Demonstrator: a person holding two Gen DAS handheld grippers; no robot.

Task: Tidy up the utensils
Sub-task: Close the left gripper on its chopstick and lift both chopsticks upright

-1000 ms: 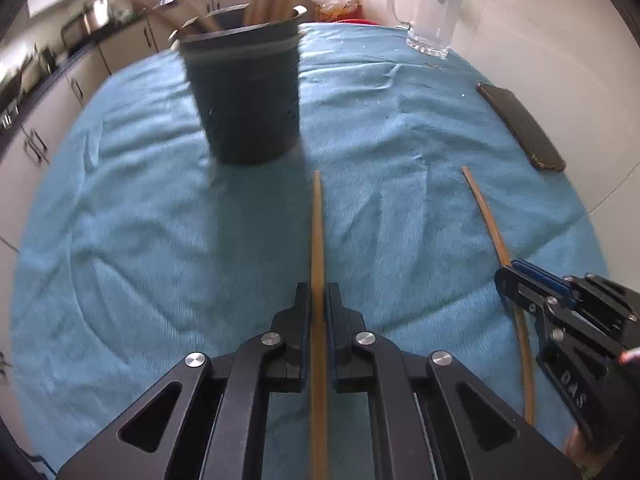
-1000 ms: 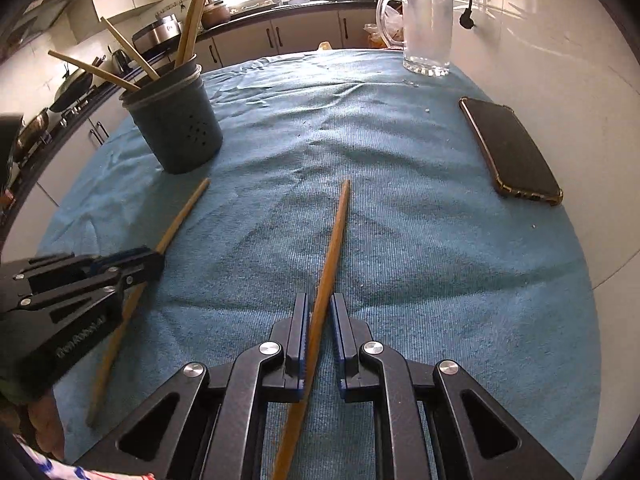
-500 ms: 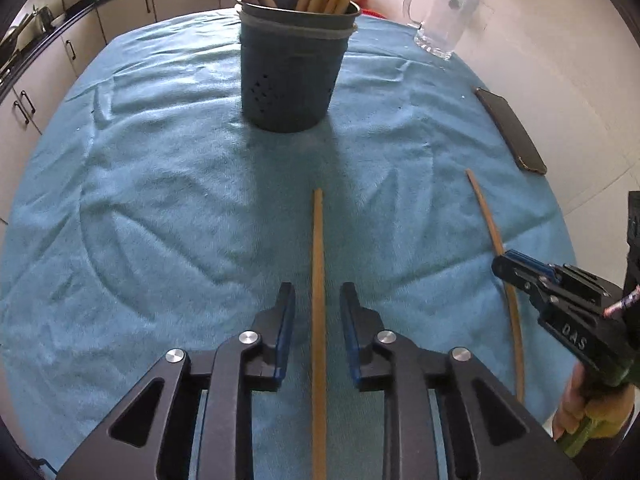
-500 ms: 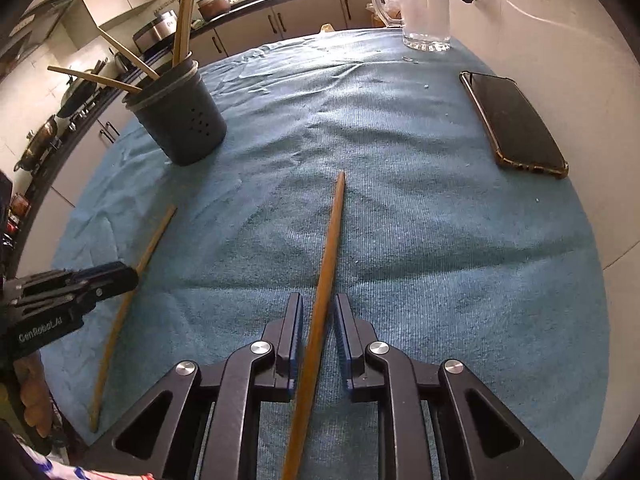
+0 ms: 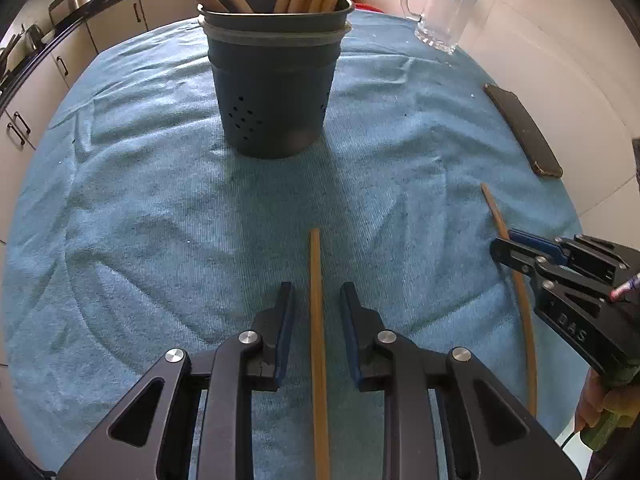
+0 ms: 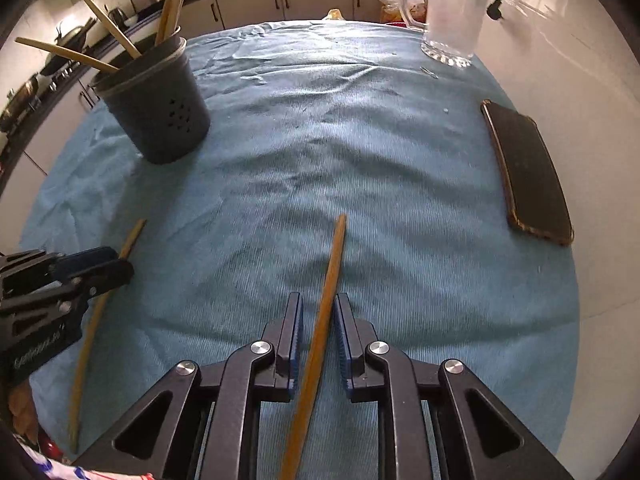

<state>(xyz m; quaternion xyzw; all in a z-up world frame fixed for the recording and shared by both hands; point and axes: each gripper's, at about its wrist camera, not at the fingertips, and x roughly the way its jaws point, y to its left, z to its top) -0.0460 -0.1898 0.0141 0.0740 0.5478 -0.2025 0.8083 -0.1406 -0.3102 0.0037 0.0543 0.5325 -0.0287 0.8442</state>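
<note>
A dark perforated utensil holder with several wooden utensils stands on the blue cloth; it also shows in the right wrist view. My left gripper is open, its jaws either side of a wooden stick lying on the cloth. My right gripper is open with a narrow gap around a second wooden stick that lies on the cloth. Each gripper shows in the other's view, the right and the left.
A blue towel covers the round table. A glass mug stands at the far right. A dark phone lies at the right edge. Kitchen cabinets lie beyond the table.
Both grippers have opened and let go of their sticks, which now lie on the cloth. The left gripper has drawn back and the holder now appears straight ahead.
</note>
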